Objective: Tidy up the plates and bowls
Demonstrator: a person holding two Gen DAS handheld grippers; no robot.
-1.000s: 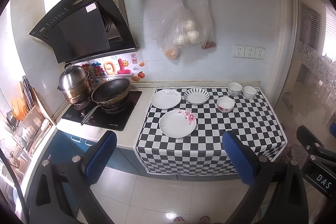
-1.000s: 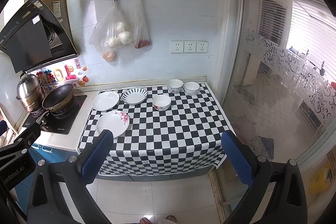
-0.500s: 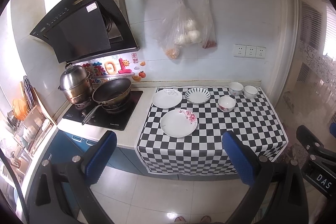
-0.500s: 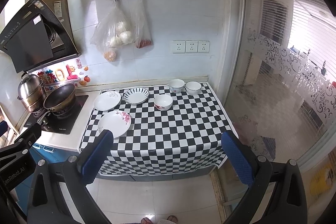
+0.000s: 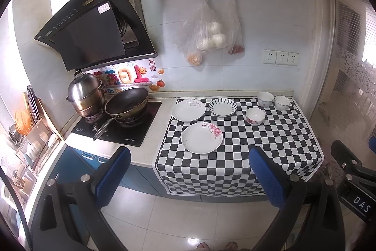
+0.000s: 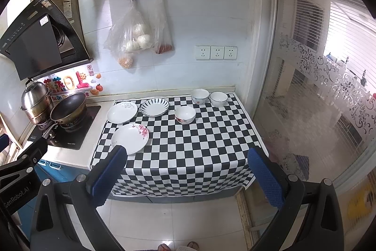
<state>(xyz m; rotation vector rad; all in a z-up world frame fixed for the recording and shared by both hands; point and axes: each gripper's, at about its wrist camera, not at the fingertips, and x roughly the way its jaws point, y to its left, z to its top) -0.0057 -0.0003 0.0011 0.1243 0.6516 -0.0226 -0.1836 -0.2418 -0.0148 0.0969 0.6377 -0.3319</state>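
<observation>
On the checkered cloth (image 5: 270, 140) lie three plates: a flowered plate (image 5: 201, 137) near the front, a plain white plate (image 5: 188, 110) and a striped plate (image 5: 222, 106) farther back. Three bowls (image 5: 255, 116) stand to the right of them, two by the wall. The left gripper (image 5: 189, 177) and the right gripper (image 6: 185, 177) are both wide apart and hold nothing, well away from the counter; a wok (image 5: 127, 105) sits far left.

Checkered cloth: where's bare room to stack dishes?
Free: the near and right of the black-and-white checkered cloth, in front of the red-flowered white bowl and right of the pink-flowered white plate. Crowded: the back row by the wall.
</observation>
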